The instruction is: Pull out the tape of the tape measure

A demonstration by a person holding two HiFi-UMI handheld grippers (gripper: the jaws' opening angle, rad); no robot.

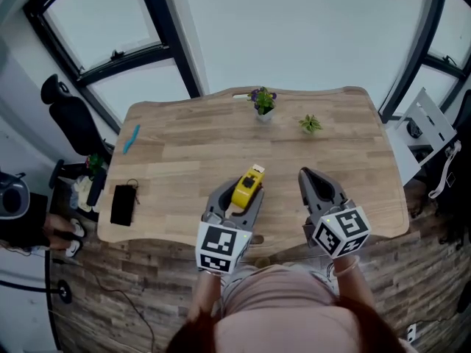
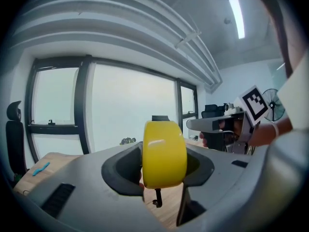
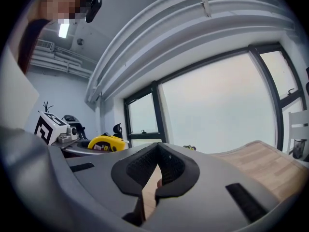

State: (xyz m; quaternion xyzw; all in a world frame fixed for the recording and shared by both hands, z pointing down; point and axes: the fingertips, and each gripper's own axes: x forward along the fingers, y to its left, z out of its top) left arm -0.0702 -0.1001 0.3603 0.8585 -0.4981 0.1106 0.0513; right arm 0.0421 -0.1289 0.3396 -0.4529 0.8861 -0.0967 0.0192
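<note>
Left gripper (image 1: 237, 197) clamped on yellow tape measure (image 1: 248, 184) above wooden table (image 1: 184, 153) — right gripper (image 1: 310, 180) closed, empty

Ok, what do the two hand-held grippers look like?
Both the left hand-held gripper and the right hand-held gripper are smooth grey shells tapering to two jaws lined with dark ribbed pads. Each carries a white cube printed with black square markers. The person wears a pale pink top.
</note>
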